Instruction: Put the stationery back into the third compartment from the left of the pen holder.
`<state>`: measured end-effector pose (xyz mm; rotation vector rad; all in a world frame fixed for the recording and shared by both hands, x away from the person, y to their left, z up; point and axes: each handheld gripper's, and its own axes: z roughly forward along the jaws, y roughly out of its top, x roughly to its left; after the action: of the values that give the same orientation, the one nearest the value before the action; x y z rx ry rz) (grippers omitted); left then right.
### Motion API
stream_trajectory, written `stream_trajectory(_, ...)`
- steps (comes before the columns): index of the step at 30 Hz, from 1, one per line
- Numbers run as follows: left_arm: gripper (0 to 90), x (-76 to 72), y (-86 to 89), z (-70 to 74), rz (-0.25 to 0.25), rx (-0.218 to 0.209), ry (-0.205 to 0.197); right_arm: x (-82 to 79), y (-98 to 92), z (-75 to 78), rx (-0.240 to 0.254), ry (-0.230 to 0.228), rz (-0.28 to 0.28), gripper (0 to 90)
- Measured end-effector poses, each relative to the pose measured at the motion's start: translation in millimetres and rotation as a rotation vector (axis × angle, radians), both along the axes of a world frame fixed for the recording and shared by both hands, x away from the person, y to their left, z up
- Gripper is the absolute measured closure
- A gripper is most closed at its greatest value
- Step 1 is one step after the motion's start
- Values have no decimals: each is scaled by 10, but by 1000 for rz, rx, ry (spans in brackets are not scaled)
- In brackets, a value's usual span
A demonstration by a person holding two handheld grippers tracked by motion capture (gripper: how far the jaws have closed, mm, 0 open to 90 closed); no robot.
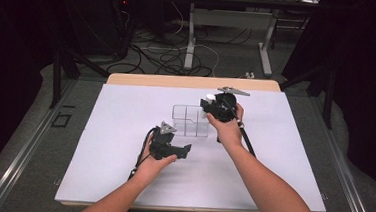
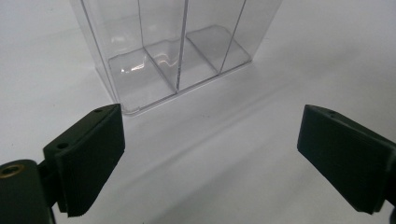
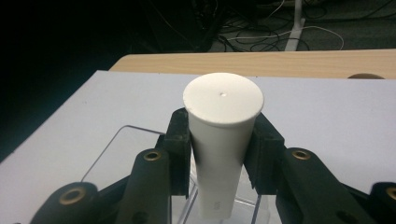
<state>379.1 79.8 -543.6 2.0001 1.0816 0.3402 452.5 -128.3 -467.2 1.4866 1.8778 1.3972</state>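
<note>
The left gripper (image 1: 185, 151) lies low over the bench (image 1: 119, 131), its ribbed black jaws standing wide apart with only bare white sheet between them. Just ahead of those jaws stands the clear plastic organizer (image 2: 177, 56), smooth-walled, with thin dividers and sharp upright edges; open sheet lies around it. Beyond it, the right gripper (image 3: 223, 149) has its jaws clamped on a white tube (image 3: 222, 140), matt, round-capped and tapering downward, held upright above the organizer's compartments. Past those jaws runs the bench's pale wooden edge (image 3: 280, 60).
</note>
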Motion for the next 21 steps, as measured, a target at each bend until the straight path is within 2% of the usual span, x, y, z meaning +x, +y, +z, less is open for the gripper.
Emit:
stream_trajectory(3, 49, -4, -3, -6, -11, 19, -6, -14, 36, -22, -23, -6, 12, 661)
stream_trajectory(8, 4, -10, -13, -12, -28, 17, -12, -24, 72, -65, -58, -13, 25, 661)
stream_trajectory(21, 3, -12, -17, -22, -33, 32, -11, -32, 82, -142, -73, 6, 24, 659)
